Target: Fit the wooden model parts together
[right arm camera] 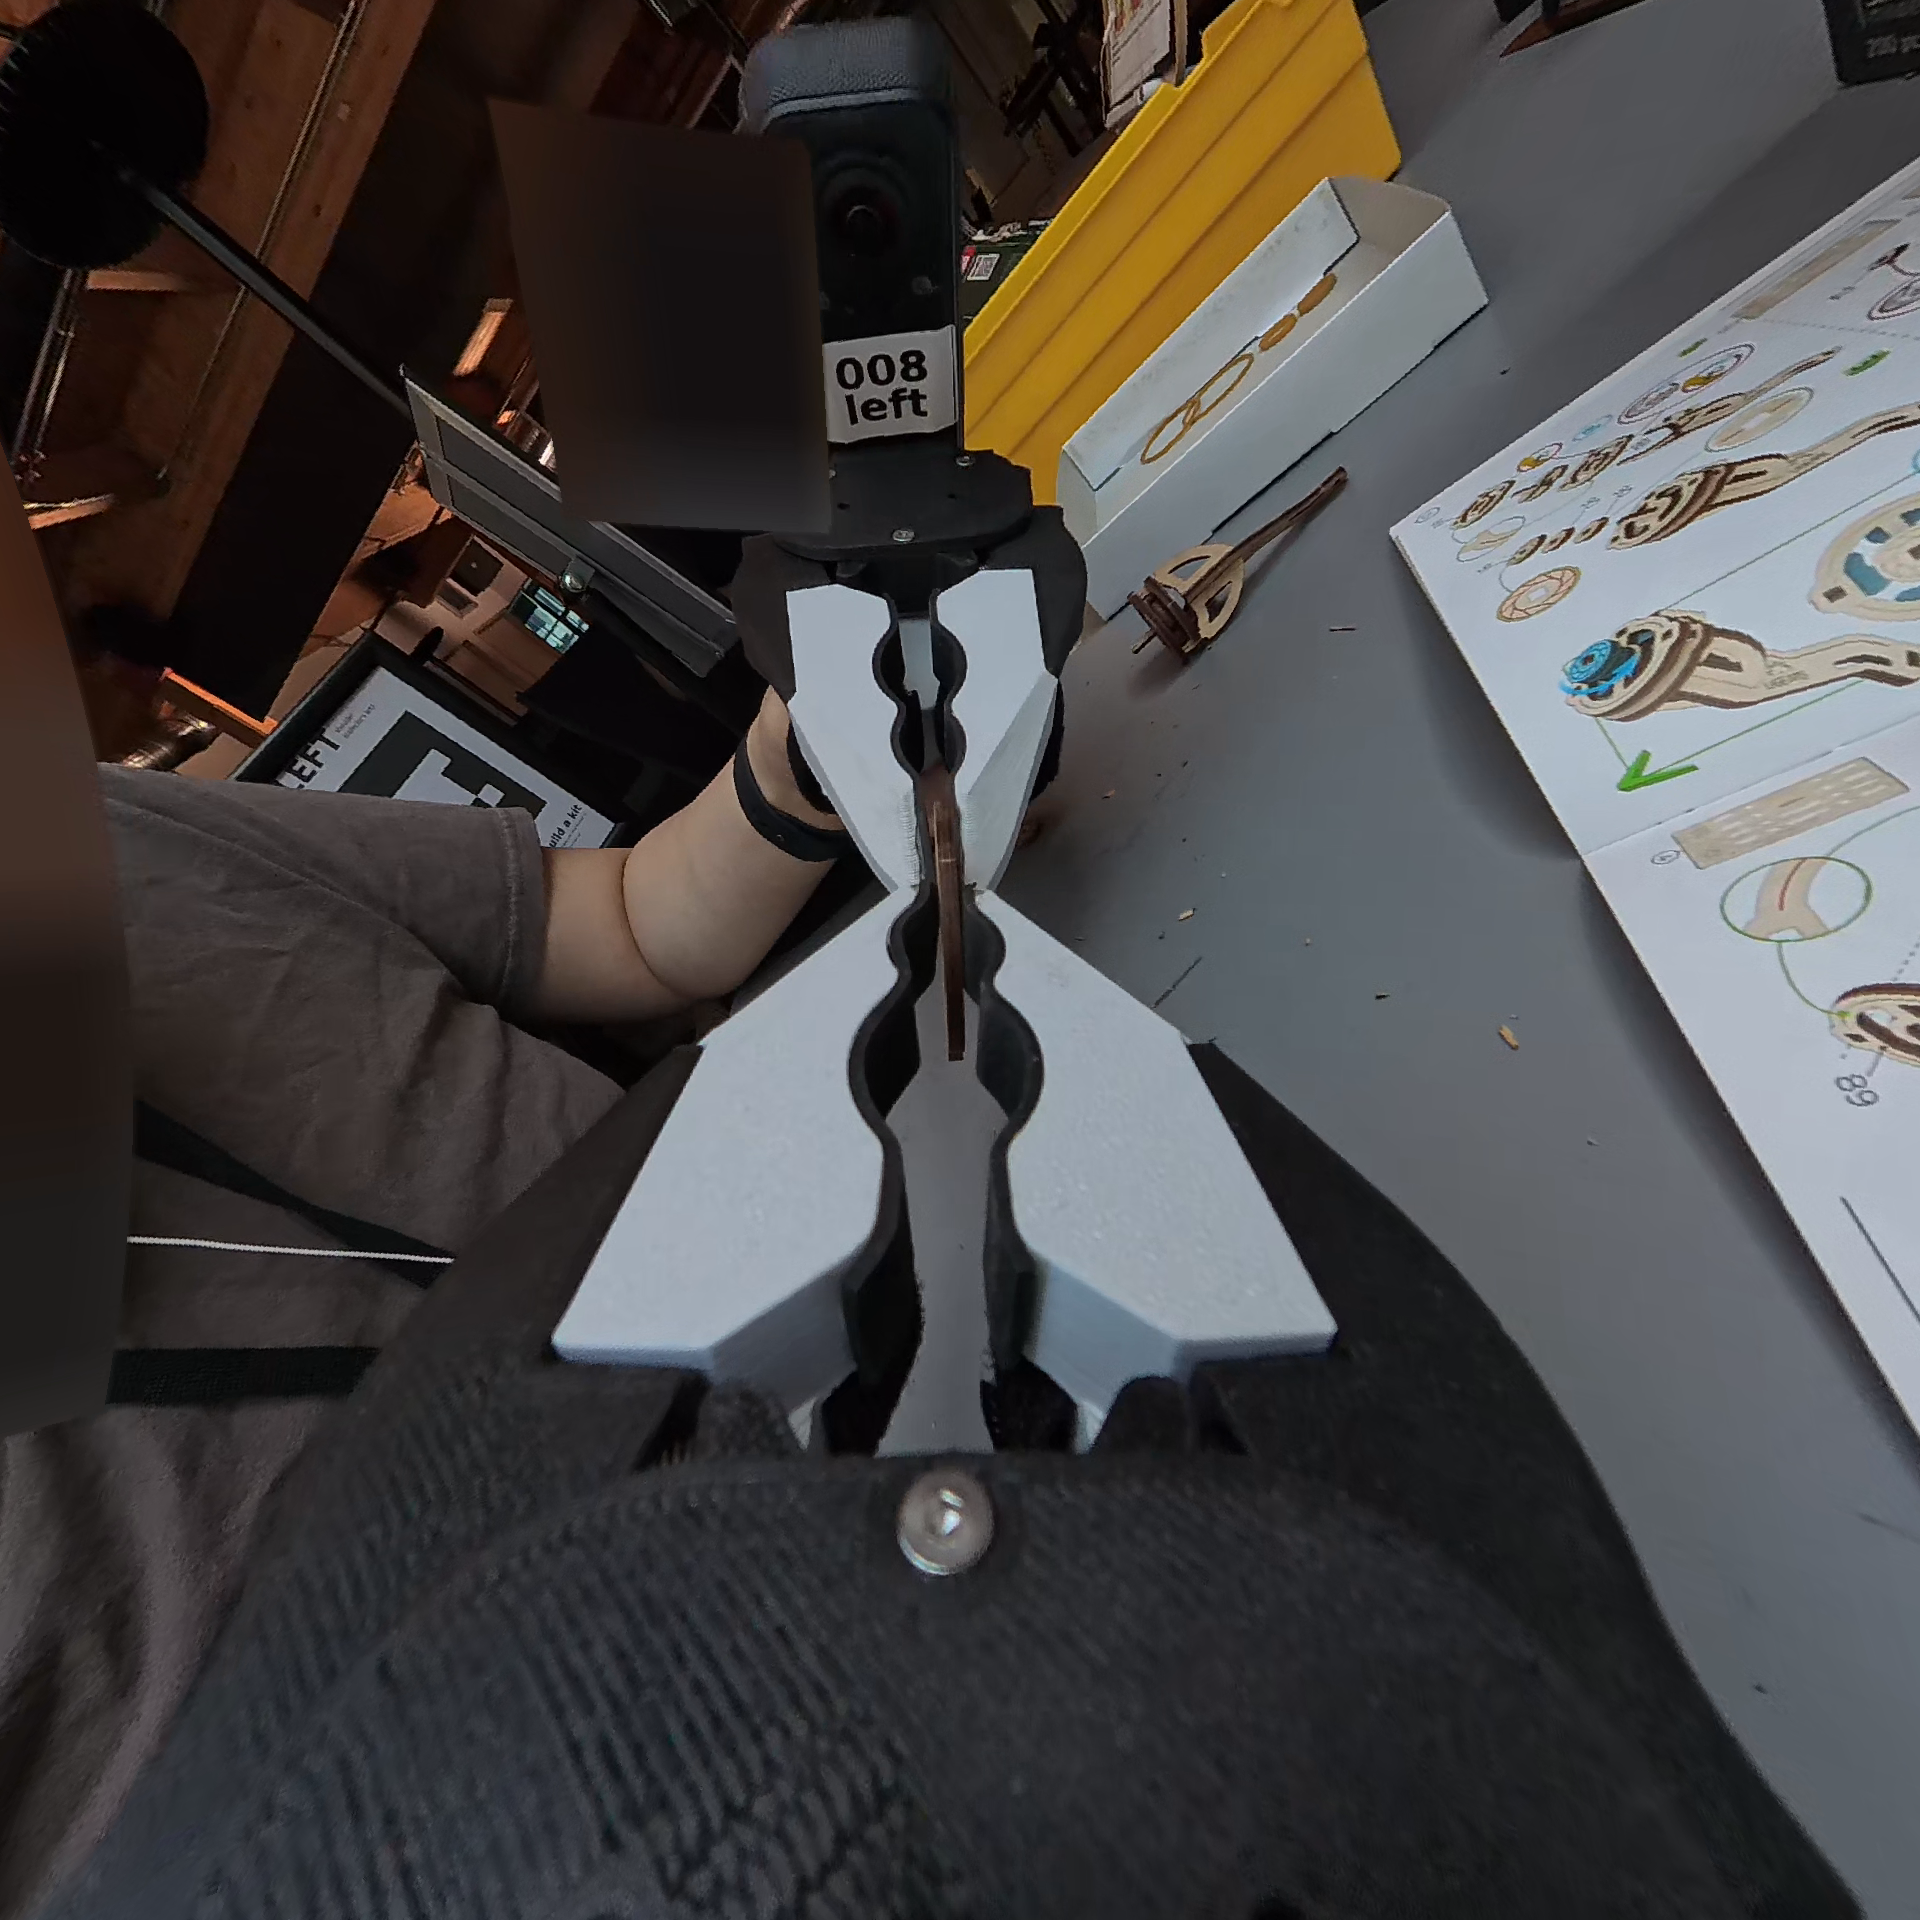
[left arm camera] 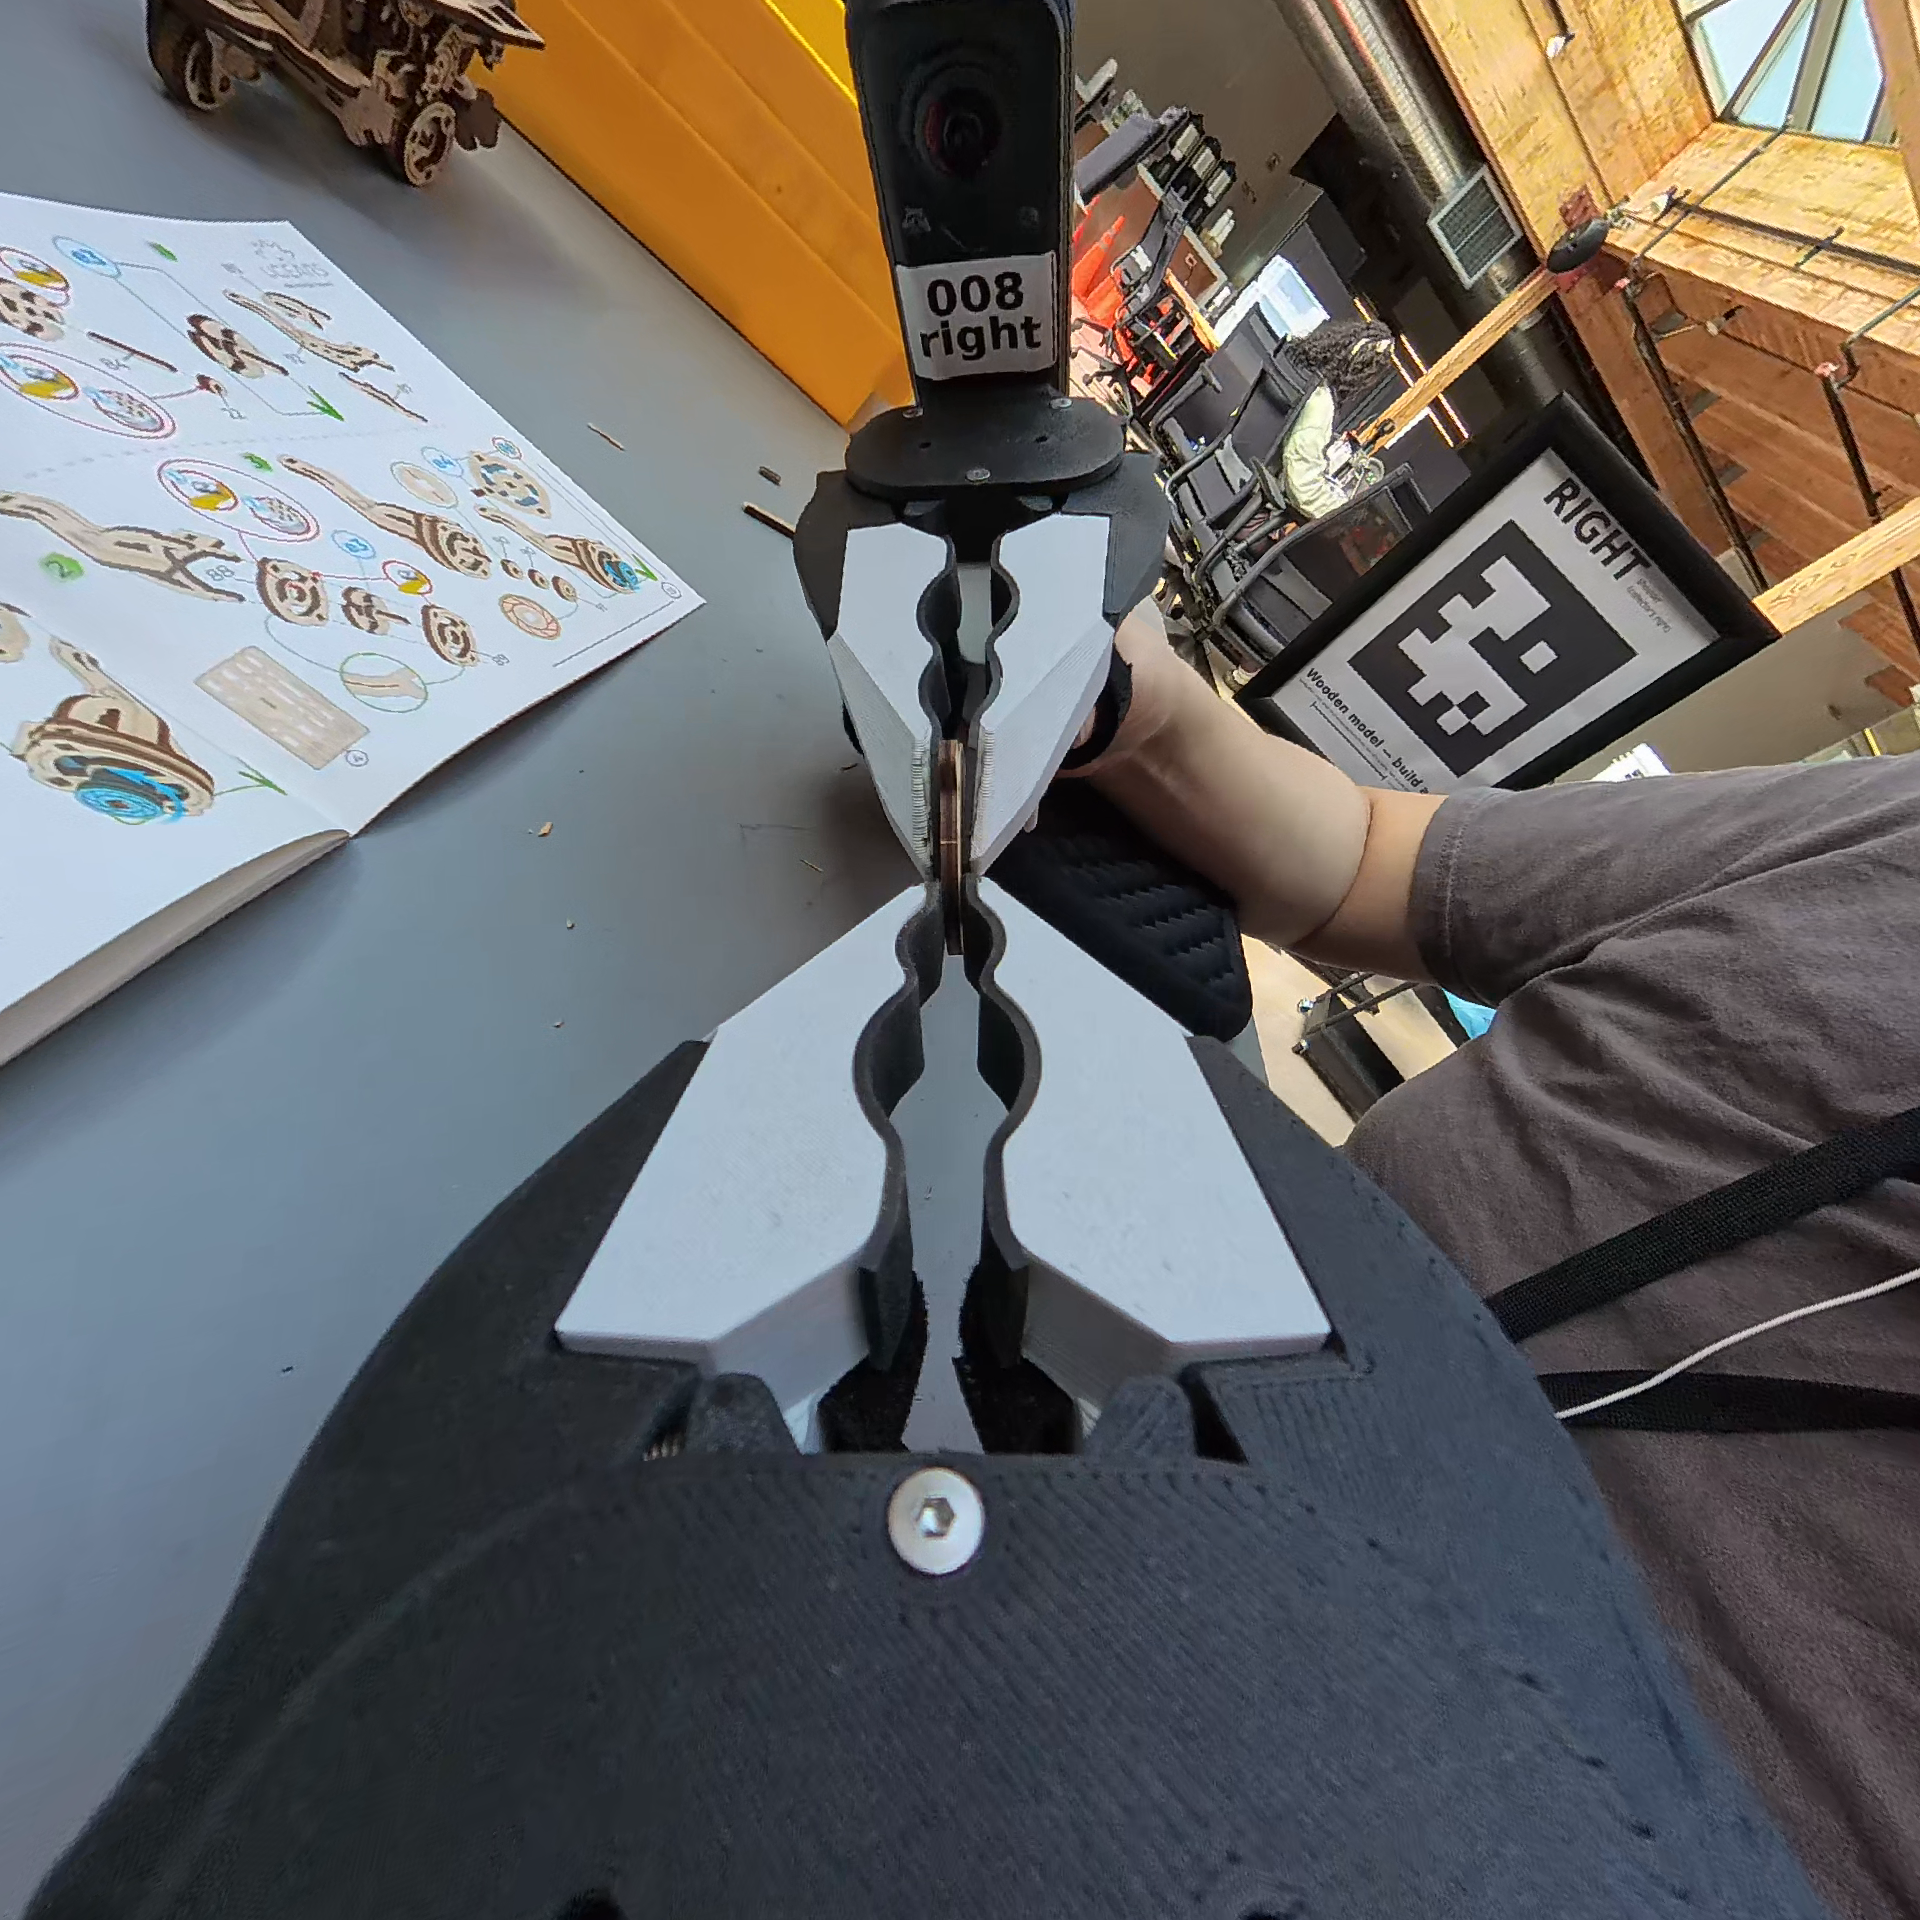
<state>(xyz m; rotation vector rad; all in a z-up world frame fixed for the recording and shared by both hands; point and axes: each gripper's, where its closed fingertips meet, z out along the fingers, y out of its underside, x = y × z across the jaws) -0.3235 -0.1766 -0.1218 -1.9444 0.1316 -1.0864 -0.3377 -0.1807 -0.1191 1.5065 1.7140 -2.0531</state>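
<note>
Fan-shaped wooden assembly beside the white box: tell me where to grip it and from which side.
Grip the fan-shaped wooden assembly by its long straight stem, probably from above with jaws straddling it. The stem lies flat on the grey table, slim and bare; the head is bulky. First free a gripper: left gripper and right gripper are shut on the wooden disc.

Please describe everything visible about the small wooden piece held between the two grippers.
The wooden piece is a thin, flat part of plywood-like material, seen edge-on, with dark brown edges and a paler layer. It stands upright in the air above the grey table. The left gripper and the right gripper, facing tip to tip, both pinch it. Its outline and any holes cannot be seen from these views.
</note>
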